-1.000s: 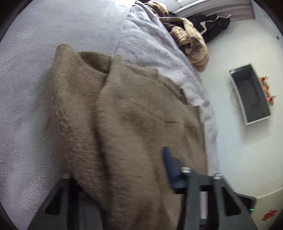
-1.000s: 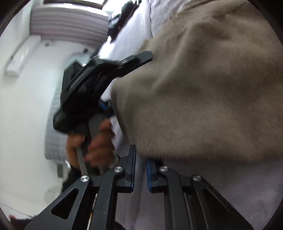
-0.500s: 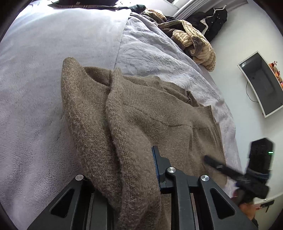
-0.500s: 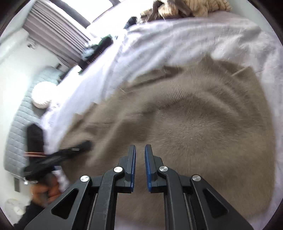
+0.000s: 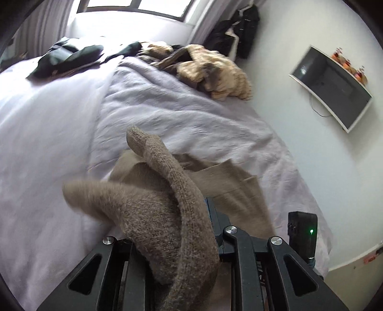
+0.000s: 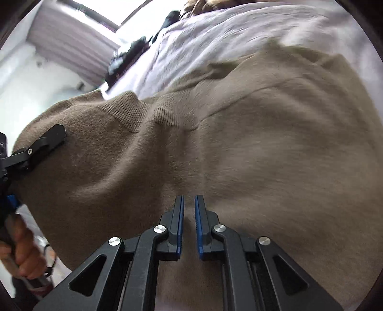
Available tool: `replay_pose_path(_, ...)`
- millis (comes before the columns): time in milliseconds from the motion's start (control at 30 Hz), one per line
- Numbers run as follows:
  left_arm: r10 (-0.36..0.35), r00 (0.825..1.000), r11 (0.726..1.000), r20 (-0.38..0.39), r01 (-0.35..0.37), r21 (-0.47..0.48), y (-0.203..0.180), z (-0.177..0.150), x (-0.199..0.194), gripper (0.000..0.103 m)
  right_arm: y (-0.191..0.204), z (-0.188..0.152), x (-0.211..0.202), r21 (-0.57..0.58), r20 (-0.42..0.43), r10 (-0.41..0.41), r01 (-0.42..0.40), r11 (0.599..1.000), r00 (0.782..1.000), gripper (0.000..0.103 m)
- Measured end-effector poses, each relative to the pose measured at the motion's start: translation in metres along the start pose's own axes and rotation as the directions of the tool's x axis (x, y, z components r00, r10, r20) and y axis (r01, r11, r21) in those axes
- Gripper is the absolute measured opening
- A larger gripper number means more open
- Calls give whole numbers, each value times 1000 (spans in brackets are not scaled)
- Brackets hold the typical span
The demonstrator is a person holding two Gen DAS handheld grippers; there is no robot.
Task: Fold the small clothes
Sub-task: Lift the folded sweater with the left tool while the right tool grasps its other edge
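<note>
Pale lilac bedding (image 5: 182, 112) covers a bed that fills both views, with a bright window (image 5: 136, 7) and curtains at the far end and white walls around. Beyond the left jaws lie a dark garment (image 5: 67, 59) and a heap of tan striped clothes (image 5: 215, 71); off to their right a curved screen (image 5: 332, 88) hangs on the wall. No writing can be read anywhere.

A brown knit sweater (image 6: 239, 134) lies spread on the bedding just ahead of the right jaws, its ribbed collar (image 6: 129, 112) up and to their left, its body running away to the right. The left gripper (image 5: 172, 229) pinches a thick fold of the sweater, a bunched length of it arching up and away from the jaws. The right gripper (image 6: 189, 215) hovers over the knit, its blue-lined jaws close together with a narrow gap and nothing between them.
</note>
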State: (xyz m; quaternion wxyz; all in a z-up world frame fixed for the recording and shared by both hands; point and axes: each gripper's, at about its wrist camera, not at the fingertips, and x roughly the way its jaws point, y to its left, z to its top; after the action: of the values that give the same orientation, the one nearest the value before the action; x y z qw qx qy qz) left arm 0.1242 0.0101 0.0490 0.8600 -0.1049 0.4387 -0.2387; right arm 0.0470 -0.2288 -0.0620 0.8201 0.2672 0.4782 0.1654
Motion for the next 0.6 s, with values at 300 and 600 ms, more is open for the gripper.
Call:
replay_pose_path(300, -27, 992, 979, -125, 51, 197, -131, 1, 95, 22, -101, -18, -78, 179, 110, 64, -83, 980, 992, 14)
replay_pose_path(600, 20, 980, 966, -196, 32, 256, -161, -24, 141, 65, -149, -47, -85, 302, 148, 194, -231, 925, 970, 12)
